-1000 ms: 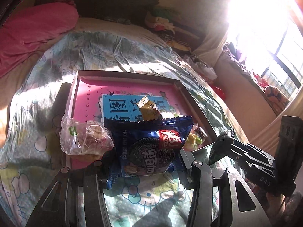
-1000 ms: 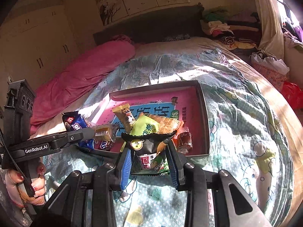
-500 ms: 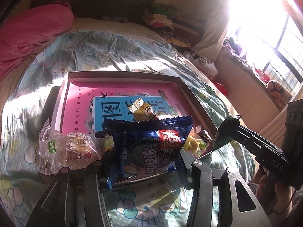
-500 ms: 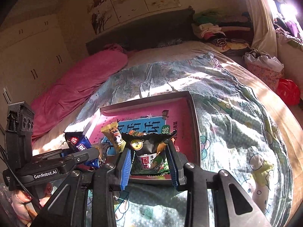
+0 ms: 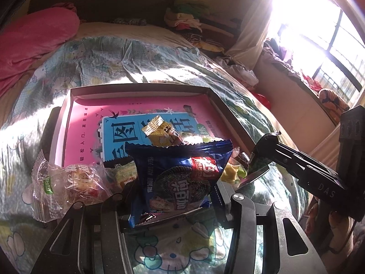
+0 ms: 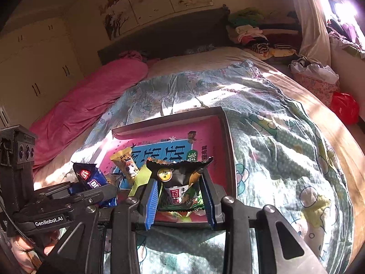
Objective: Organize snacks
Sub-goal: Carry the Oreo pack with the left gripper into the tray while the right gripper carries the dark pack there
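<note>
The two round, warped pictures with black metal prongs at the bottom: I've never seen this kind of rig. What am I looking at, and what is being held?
There is no robot here. A person carries a handheld two-finger gripper in each hand, and each has a fisheye camera looking forward along its fingers, hence the warped view.

The left camera shows the left gripper shut on a dark blue cookie packet; the right gripper reaches in from the right edge.

The right camera shows the right gripper shut on a black snack packet with a gold round label; the left gripper appears at lower left with the blue packet.

Both are over the near edge of a shallow cardboard box with a pink printed bottom, which lies on a bed with a cartoon-print cover. A yellow wrapped snack is in the box. A clear plastic snack bag sits at its near left corner.
</note>
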{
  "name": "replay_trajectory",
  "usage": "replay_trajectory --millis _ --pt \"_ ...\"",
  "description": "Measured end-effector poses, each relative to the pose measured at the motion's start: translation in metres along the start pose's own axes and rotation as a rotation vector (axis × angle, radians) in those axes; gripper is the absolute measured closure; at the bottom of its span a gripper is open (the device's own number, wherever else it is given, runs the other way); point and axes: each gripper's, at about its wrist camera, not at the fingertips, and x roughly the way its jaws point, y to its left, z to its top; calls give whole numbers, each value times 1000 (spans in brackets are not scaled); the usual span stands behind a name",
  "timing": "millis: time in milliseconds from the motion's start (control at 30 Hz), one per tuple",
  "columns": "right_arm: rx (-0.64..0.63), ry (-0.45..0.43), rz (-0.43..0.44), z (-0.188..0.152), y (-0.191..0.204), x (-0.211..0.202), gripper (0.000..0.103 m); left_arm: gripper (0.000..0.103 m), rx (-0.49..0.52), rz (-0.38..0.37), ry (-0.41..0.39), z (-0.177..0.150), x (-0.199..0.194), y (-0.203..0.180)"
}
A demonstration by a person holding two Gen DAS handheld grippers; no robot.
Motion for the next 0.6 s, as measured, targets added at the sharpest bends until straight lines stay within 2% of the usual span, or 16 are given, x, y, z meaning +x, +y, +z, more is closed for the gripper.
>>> replay_trajectory --millis 600 --pt "-7 70 -33 -11 1 18 68 51 16 -6 -13 1 8 -5"
